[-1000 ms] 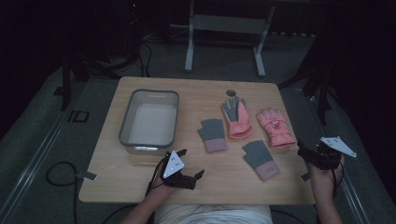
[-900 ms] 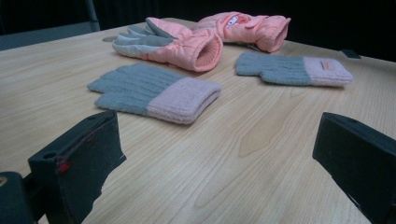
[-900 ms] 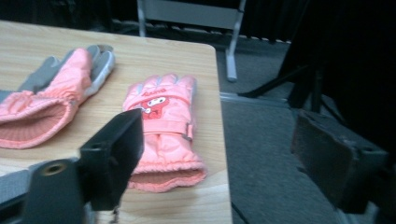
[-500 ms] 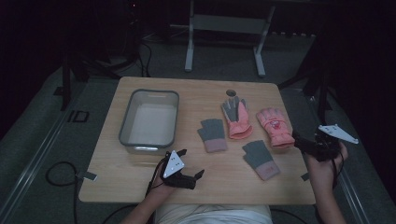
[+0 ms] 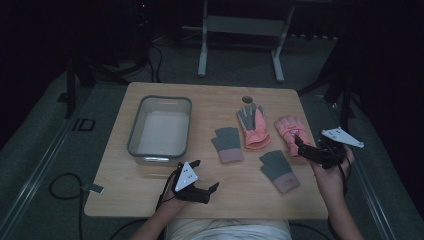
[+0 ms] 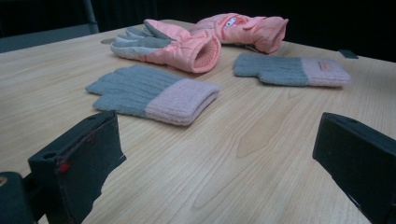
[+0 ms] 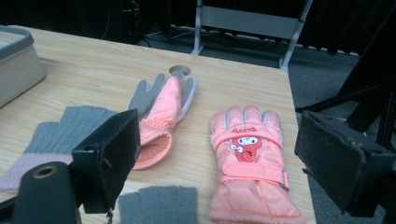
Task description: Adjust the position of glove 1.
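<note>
Two pink ski gloves lie at the table's right: one with its grey palm up (image 5: 255, 125) (image 7: 161, 107), one with a cartoon face (image 5: 291, 131) (image 7: 247, 163). Two grey knit gloves with pink cuffs lie nearer me, one (image 5: 227, 144) (image 6: 154, 95) left of the other (image 5: 278, 170) (image 6: 289, 70). My right gripper (image 5: 301, 147) (image 7: 217, 140) is open, its jaws either side of the cartoon glove's cuff end and just above it. My left gripper (image 5: 206, 174) (image 6: 219, 140) rests open near the front edge, pointing at the knit gloves, holding nothing.
A grey bin (image 5: 134, 131) (image 7: 18, 56) with nothing in it stands at the left of the wooden table (image 5: 150, 190). A round hole (image 5: 247, 99) sits near the far edge. A metal stand (image 5: 240, 25) is on the floor beyond.
My right gripper has moved from the table's right edge inward and forward to the cartoon glove. The left gripper has stayed put.
</note>
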Demonstrator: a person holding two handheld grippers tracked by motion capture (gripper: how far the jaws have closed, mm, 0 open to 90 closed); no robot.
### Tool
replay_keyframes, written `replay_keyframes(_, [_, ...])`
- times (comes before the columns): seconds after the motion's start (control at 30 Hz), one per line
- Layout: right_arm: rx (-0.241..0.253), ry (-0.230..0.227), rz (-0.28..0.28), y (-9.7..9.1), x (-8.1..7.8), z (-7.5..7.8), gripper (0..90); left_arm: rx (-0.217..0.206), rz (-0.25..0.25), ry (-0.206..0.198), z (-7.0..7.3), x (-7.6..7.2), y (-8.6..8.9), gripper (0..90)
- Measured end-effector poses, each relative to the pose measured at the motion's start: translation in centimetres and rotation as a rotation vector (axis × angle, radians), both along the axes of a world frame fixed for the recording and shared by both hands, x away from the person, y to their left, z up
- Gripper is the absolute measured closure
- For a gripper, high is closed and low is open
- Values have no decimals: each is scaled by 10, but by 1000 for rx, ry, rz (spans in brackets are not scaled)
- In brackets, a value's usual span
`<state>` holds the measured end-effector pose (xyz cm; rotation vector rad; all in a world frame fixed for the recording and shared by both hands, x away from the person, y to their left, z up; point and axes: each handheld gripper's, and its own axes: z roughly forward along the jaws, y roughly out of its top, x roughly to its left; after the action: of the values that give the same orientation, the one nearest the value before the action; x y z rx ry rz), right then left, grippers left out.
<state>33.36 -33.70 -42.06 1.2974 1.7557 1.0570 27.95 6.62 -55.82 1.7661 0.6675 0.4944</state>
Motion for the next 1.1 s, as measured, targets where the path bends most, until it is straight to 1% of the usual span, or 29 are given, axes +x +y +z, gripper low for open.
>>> replay_keyframes(0.07, [-4,1,6,3,1,0,148,-2,-1,2,0,0,0,8])
replay_keyframes(0.1, [-12,-1,16,9,4,3,148,0,0,4,0,0,0,8])
replay_keyframes(0.17, [-14,-3,27,15,6,5,138,-1,-2,5,0,1,1,8])
replay_keyframes(0.27, [2,0,47,24,11,7,134,-2,-2,6,0,1,1,8])
replay_keyframes(0.33, [9,8,68,30,14,8,135,2,9,7,0,1,0,8])
replay_keyframes(0.4, [18,18,83,35,18,9,138,5,9,10,0,1,-1,8])
replay_keyframes(0.47, [17,25,90,38,20,10,137,6,7,11,0,1,-1,8])
replay_keyframes(0.57, [12,32,138,49,25,11,114,5,3,8,0,1,0,8])
replay_keyframes(0.6, [3,26,176,56,26,11,108,5,3,8,0,1,0,8])
replay_keyframes(0.63, [3,26,176,56,26,11,108,5,3,8,0,1,0,8])
replay_keyframes(0.67, [-4,26,193,60,27,12,108,5,3,7,0,1,0,8])
replay_keyframes(0.7, [3,29,218,65,29,11,109,5,2,7,0,1,0,8])
replay_keyframes(0.73, [4,29,225,68,29,11,110,4,2,8,0,1,0,8])
replay_keyframes(0.77, [3,35,268,75,32,10,167,4,0,8,0,1,0,8])
replay_keyframes(0.8, [3,35,268,75,32,10,167,4,-2,8,0,1,0,8])
replay_keyframes(0.87, [7,29,289,83,34,7,205,4,-1,8,0,1,0,8])
replay_keyframes(0.9, [10,28,320,92,37,4,235,3,-3,7,0,1,0,8])
replay_keyframes(0.93, [10,28,320,92,37,4,235,3,-3,8,0,1,0,8])
replay_keyframes(0.97, [5,34,350,100,40,1,248,3,-3,8,0,1,0,8])
replay_keyframes(1.0, [5,34,350,100,40,1,248,2,-4,9,0,1,0,8])
replay_keyframes(1.03, [-1,31,356,104,41,-1,282,1,-5,9,0,1,0,8])
replay_keyframes(1.1, [-5,39,389,113,44,-5,298,0,-7,10,0,1,1,8])
